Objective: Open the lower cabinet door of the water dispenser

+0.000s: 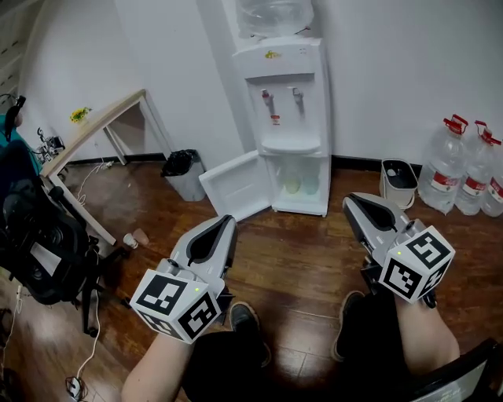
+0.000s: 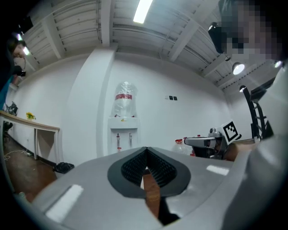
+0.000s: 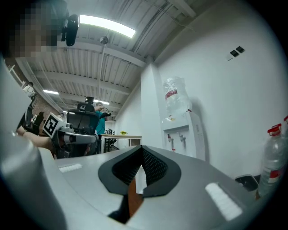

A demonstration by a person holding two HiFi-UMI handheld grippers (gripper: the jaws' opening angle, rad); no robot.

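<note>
The lower cabinet door (image 1: pixel 240 187) stands open; it is likely a light, stiff hinged panel, best gripped at its free edge. Left gripper (image 1: pixel 225 222) and right gripper (image 1: pixel 351 201) are closed, empty.

We log the white water dispenser (image 1: pixel 287 118) against the wall (image 1: pixel 393 63), black-lined bin (image 1: pixel 183 173) left of its open lower cabinet door (image 1: pixel 236 186), clear plastic bottles (image 1: pixel 444 165) right.

White water dispenser (image 1: pixel 287 71) upright against the far wall, clear bottle (image 1: pixel 275 16) inverted on top, two taps (image 1: pixel 268 100) above a recessed ledge, lower cabinet door (image 1: pixel 236 187) swung wide open to the left, white inner face showing, compartment (image 1: pixel 301 182) exposed.
</note>
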